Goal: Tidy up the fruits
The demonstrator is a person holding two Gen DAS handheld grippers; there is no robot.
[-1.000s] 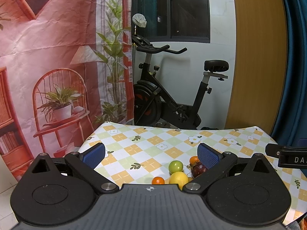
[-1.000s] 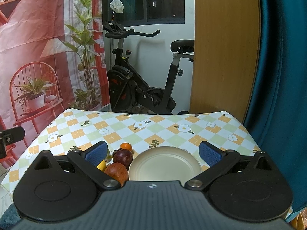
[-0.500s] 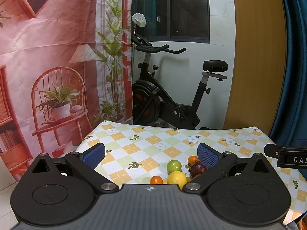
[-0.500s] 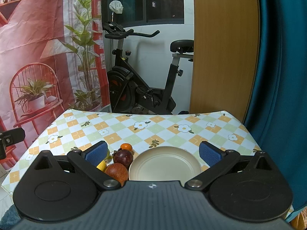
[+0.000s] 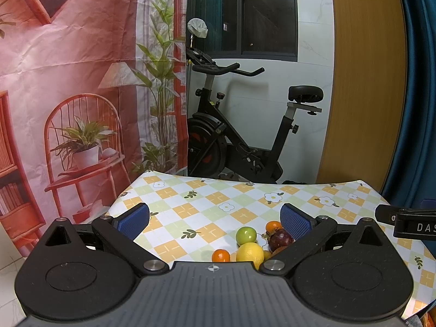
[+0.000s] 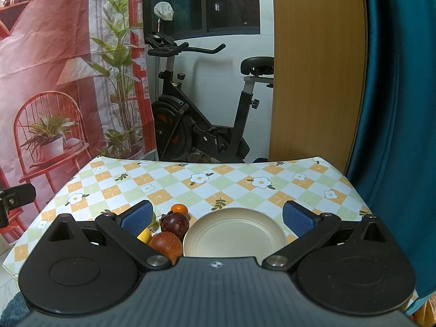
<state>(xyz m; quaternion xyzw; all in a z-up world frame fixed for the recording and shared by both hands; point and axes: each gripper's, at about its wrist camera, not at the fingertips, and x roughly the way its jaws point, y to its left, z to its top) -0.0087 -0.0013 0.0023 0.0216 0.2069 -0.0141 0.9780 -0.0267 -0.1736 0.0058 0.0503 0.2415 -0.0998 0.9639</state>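
Fruit lies in a cluster on the checkered tablecloth: a green apple, a yellow lemon, a small orange, a second orange and a dark purple mangosteen. My left gripper hangs open above and behind them, holding nothing. In the right wrist view a cream plate sits empty beside the mangosteen, a reddish-brown fruit, an orange and the lemon, which is partly hidden. My right gripper is open over the plate.
An exercise bike stands behind the table's far edge. A red printed backdrop hangs at the left; a wooden panel and a blue curtain are at the right. The other gripper's tip shows at the right edge.
The left gripper has drifted slightly, so the fruit sits a little higher and more to the left in its view. The right view is almost the same.
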